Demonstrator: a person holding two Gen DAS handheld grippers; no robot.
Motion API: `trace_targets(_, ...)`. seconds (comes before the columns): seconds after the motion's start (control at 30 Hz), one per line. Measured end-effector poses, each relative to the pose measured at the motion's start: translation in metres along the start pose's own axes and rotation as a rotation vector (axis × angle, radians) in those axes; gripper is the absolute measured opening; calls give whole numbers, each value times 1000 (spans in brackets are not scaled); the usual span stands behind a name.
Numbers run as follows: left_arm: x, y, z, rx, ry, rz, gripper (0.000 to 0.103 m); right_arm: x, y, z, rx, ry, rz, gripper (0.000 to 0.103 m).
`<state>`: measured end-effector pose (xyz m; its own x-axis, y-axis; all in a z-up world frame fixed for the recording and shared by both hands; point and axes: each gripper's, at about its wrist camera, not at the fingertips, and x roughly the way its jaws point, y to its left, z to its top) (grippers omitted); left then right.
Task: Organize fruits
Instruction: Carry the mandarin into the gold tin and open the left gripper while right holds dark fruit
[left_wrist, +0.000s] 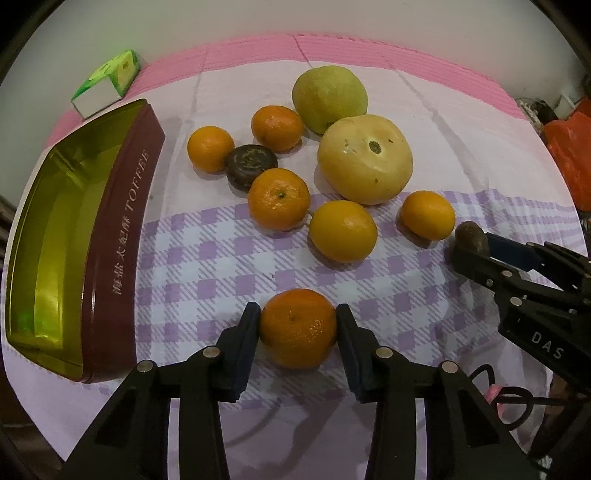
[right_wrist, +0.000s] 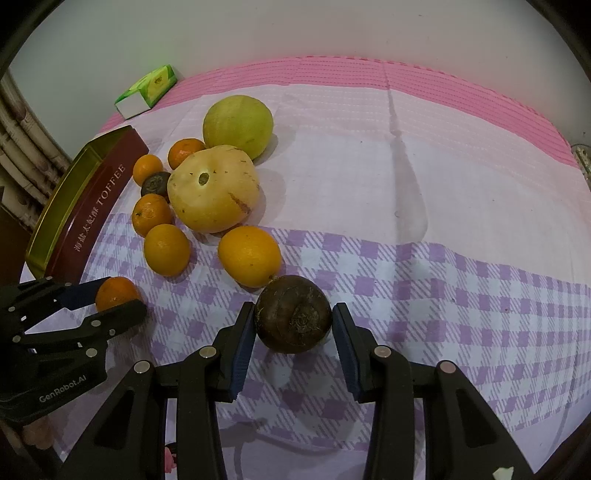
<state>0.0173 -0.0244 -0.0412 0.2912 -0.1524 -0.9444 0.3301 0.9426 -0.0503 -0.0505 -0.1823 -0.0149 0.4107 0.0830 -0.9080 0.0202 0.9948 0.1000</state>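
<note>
My left gripper is shut on a tangerine; its pads touch both sides of the fruit. It also shows in the right wrist view with the tangerine. My right gripper sits around a dark brown round fruit, left pad touching, right pad a hair apart. In the left wrist view, the right gripper holds that dark fruit. An open maroon toffee tin with a gold inside stands at the left. Several oranges, such as one, lie in the middle.
A big yellow fruit, a green-yellow fruit and another dark fruit lie among the oranges on a purple checked cloth. A green and white carton is at the back left. An orange bag is at the right.
</note>
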Motion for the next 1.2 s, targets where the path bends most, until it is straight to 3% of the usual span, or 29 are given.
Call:
trace_targets(0.4,-38,12,10,-1,-99,16,42,1,0,0,4,-9,-11,39)
trace_targets(0.63,-69,68,32,-72,-208,132,42,-1,-1,0,8,-15,-16,39)
trace_targets(0.9,-66,142,33,-212,-202,262,42,2,0,1,5,-5,-20,39)
trace_targets(1.2,-51,167,29,-267,-169,303,42,5,1,0,0,-6,-28,39)
